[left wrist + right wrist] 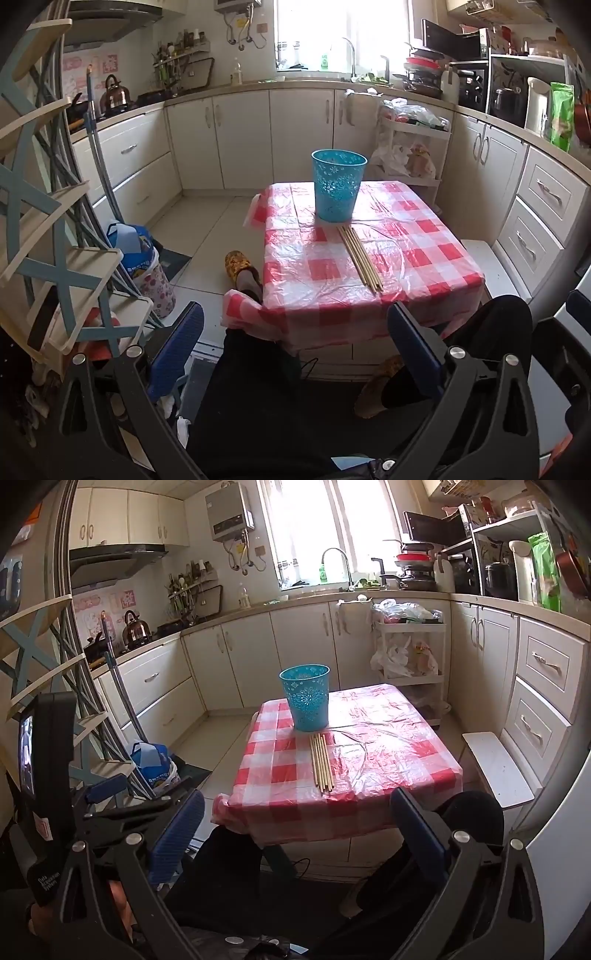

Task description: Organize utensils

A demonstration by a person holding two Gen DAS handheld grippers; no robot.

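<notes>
The left gripper [295, 347] is hanging with its jaws spread wide and nothing between them; the right gripper [297, 830] is doing the same. Ahead of both, past the near table edge, a bundle of chopsticks [359, 258] is lying flat on the checked tablecloth [424, 240], its far end just short of the teal basket [338, 186] standing upright beyond.

Sunlit kitchen with cream cabinets [236, 664], bright window [332, 528], pale tiled floor [207, 229], small checked-cloth table [388, 775]
</notes>
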